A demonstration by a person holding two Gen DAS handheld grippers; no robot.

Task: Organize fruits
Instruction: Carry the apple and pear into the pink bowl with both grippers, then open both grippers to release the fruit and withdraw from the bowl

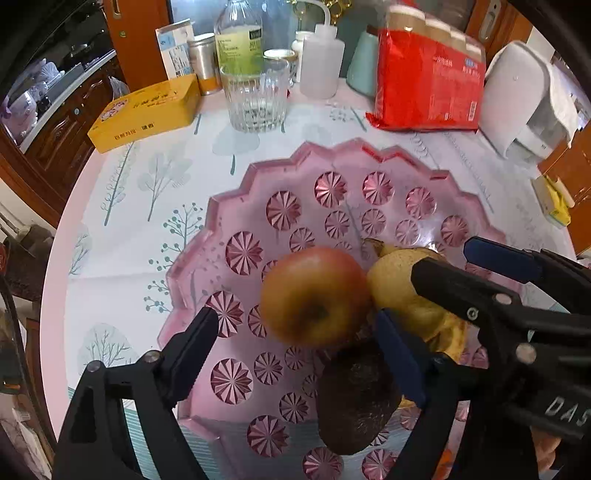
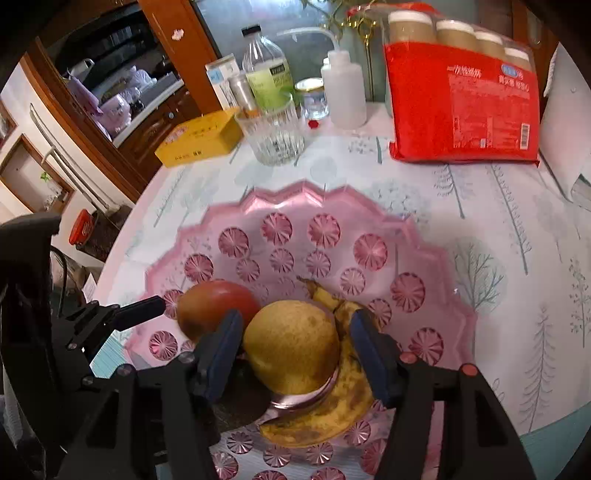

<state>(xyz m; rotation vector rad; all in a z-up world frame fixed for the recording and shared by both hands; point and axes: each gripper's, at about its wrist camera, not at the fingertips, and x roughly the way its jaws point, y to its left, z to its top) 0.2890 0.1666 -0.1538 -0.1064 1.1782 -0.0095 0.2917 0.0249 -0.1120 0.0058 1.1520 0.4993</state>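
A pink scalloped plate (image 1: 236, 206) holds a red-orange apple (image 1: 314, 295), a yellow pear (image 1: 402, 280), a spotted banana (image 2: 332, 413) and a dark avocado (image 1: 356, 398). My left gripper (image 1: 295, 332) is open, its fingers on either side of the apple with gaps. My right gripper (image 2: 295, 350) is open around the pear (image 2: 291, 347), blue pads just beside it without a clear squeeze. The apple also shows in the right wrist view (image 2: 214, 306). The plate rim shows there too (image 2: 280, 195). The right gripper also shows in the left wrist view (image 1: 443, 258).
Behind the plate stand a ribbed glass (image 1: 255, 96), a yellow box (image 1: 147, 110), a clear bottle (image 1: 238, 33), a white squeeze bottle (image 1: 321, 62), a red package of cups (image 1: 428, 81) and a white appliance (image 1: 524, 99). The tablecloth (image 1: 147, 184) has a tree print.
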